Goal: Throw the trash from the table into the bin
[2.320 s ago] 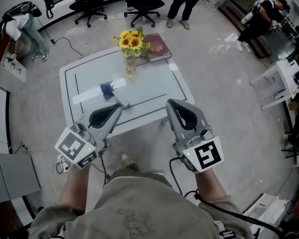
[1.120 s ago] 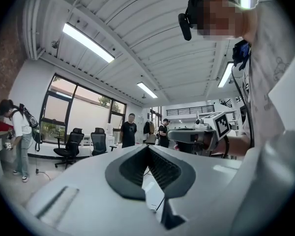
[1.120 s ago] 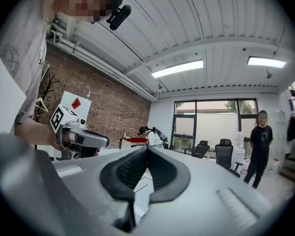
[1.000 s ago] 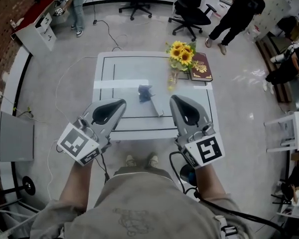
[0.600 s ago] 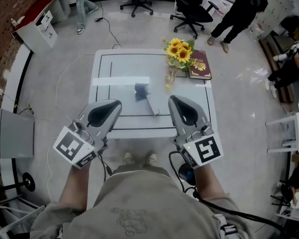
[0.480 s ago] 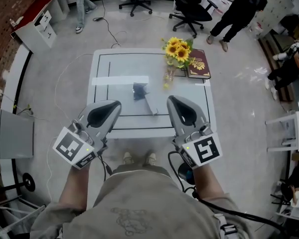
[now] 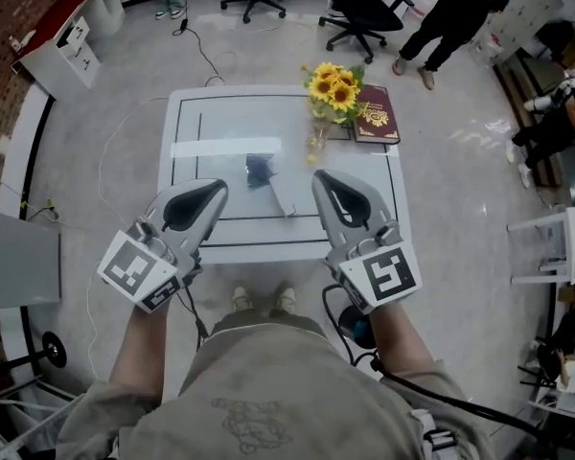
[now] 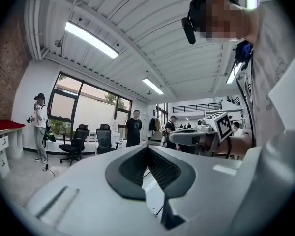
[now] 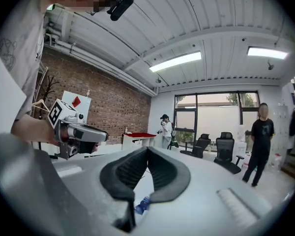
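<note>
Currently both tongs shut and empty, trash out on the table

Head view: the person stands at the near edge of the white table (image 7: 172, 175), one tool per hand. The left tongs (image 7: 214, 189) hang over the table's near-left part and the right tongs (image 7: 320, 176) over its near-right part. Both are level and point toward the table's far edge.

The trash (image 7: 260, 169), a crumpled blue wrapper, lies about mid-table. It sits between the two tips and slightly beyond them, apart from both. A white tape strip (image 7: 225, 148) lies flat on the table just past the trash, toward the far-left side. A second white strip (image 7: 282, 197) lies angled on the near side of the trash, between the tongs.

On the table's far-right part are sunflowers (image 7: 330, 86) in a clear vase (image 7: 316, 145), with a dark red book (image 7: 375, 126) just beside them at the right edge.

Left gripper view: the ribbed black pads (image 8: 133, 165) meet at the tips with nothing between them. Only tabletop shows through the gap lower down.

Right gripper view: the pads (image 9: 163, 170) are together at the tips, clamping nothing. The blue wrapper shows through the opening under the tips, farther out on the table, untouched.

Beyond the table's far edge stand office chairs (image 7: 364, 12) and a person in black (image 7: 460, 8).
</note>
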`<state>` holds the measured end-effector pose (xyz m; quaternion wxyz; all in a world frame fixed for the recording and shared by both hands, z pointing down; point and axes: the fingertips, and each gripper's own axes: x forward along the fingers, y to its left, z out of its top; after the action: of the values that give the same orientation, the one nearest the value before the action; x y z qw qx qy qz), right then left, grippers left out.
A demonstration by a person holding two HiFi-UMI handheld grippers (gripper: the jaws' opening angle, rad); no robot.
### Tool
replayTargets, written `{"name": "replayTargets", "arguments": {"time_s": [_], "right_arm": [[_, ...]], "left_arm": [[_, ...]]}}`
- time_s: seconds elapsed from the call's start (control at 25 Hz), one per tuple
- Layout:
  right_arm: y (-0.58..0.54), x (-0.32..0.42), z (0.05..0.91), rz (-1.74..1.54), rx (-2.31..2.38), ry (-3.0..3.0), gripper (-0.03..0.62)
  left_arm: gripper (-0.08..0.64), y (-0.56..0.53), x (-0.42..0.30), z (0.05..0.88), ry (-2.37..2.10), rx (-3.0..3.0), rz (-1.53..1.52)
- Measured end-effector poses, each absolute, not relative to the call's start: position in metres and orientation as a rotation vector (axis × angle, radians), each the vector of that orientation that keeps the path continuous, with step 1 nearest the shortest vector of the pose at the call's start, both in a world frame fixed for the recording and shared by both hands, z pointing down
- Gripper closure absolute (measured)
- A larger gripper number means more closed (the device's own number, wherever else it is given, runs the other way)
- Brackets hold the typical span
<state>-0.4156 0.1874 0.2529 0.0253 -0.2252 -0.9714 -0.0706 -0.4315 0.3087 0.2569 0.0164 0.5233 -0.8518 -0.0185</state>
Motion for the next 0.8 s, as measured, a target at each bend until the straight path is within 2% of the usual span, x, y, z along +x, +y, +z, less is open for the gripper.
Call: {"name": "replayTargets", "arguments": {"time_s": [0.12,0.4,0.8], "right_arm": [[0.187,-0.429,0.261,-0.252,-0.687,-2.966,0.588],[0.195,-0.463,0.3,-0.316,-0.685,-2.841,0.505],[0.2,-0.501,0.411,-0.348,-0.65,-2.595,0.437]], "left_arm": [[0.561,0.305,-0.442,0.264,-2.645,1.621,-0.054],[0.561,0.293,-0.466,0.298,-2.592,1.612,-0.08],[0.561,0.283,-0.497,0.387,-2.458,1.56,-0.133]]}}
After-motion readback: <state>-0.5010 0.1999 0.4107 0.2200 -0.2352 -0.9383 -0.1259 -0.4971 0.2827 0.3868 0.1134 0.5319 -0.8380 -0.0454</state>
